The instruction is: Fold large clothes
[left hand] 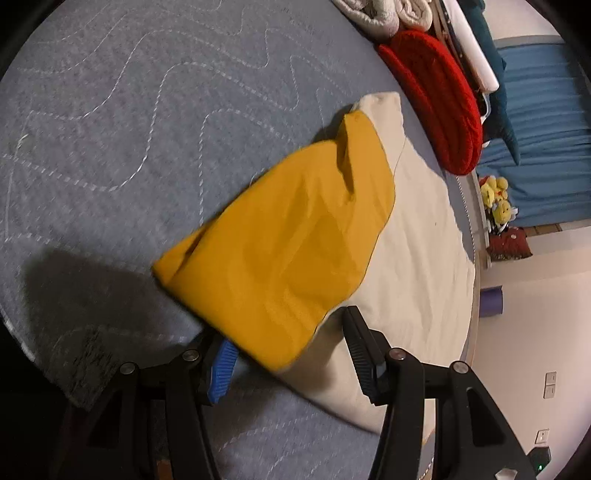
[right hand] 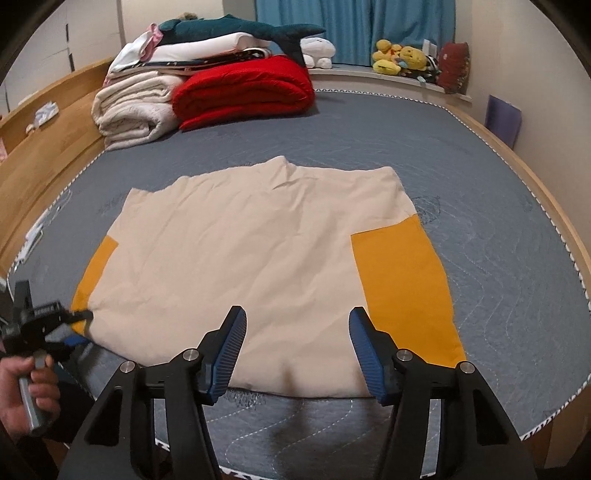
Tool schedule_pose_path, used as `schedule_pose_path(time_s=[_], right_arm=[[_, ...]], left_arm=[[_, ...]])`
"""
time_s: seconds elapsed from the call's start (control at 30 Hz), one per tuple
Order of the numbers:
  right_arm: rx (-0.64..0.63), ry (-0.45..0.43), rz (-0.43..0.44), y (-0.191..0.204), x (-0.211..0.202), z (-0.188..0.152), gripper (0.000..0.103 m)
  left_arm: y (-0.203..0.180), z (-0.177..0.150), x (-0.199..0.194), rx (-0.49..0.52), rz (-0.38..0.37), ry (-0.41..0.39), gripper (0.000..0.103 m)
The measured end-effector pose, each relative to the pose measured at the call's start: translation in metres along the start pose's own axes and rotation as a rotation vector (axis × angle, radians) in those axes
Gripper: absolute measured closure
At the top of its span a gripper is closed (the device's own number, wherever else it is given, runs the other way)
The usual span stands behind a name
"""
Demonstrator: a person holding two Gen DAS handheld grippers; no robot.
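Note:
A cream garment (right hand: pixel 240 266) with mustard-yellow sleeves lies flat on the grey-blue bed (right hand: pixel 498 229). Its right sleeve (right hand: pixel 402 291) is folded flat along the side. My right gripper (right hand: pixel 297 350) is open and empty, hovering above the garment's near edge. My left gripper (right hand: pixel 79 326) is at the left sleeve (right hand: pixel 94 273). In the left wrist view the yellow sleeve (left hand: pixel 280 243) lies between the jaws of the left gripper (left hand: pixel 286 349), which stand apart, with the fabric draped over the left finger (left hand: pixel 221 369). The cream body (left hand: pixel 417 251) lies to the right.
Folded red blanket (right hand: pixel 243 92), cream blanket (right hand: pixel 136 110) and stacked bedding with a plush shark (right hand: pixel 240 31) sit at the bed's far left. Plush toys (right hand: pixel 402 57) line the window ledge. A wooden frame (right hand: pixel 40 155) borders the bed's left side.

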State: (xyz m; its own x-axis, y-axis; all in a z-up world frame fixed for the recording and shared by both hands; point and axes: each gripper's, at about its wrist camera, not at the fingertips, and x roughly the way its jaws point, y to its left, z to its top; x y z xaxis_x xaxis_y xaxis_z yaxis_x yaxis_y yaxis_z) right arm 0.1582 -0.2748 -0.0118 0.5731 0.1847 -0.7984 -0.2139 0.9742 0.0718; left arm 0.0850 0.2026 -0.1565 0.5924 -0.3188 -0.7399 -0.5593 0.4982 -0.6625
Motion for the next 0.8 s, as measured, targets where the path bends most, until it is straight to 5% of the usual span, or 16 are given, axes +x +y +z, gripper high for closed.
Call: schedule_pose_path(time_s=[0.23,0.4,0.57,0.8], right_arm=[[-0.026,0.005,-0.012,0.006,0.0,-0.003,0.044],[-0.019,0.021,-0.003,0.007,0.003,-0.003,0.044],[-0.029,0.045,0.047,0.026,0.012,0.0,0.046],[-0.041,0.122,0.204,0.073,0.038,0.004,0.068]], left_arm=[[-0.01,0.01,0.015,-0.022,-0.05,-0.047,0.047],[-0.022,0.01,0.017,0.034,-0.056,-0.051,0.085],[-0.051,0.009,-0.016,0.143,-0.064,-0.122,0.088],[-0.056,0.018,-0.07,0.216,0.009,-0.163,0.089]])
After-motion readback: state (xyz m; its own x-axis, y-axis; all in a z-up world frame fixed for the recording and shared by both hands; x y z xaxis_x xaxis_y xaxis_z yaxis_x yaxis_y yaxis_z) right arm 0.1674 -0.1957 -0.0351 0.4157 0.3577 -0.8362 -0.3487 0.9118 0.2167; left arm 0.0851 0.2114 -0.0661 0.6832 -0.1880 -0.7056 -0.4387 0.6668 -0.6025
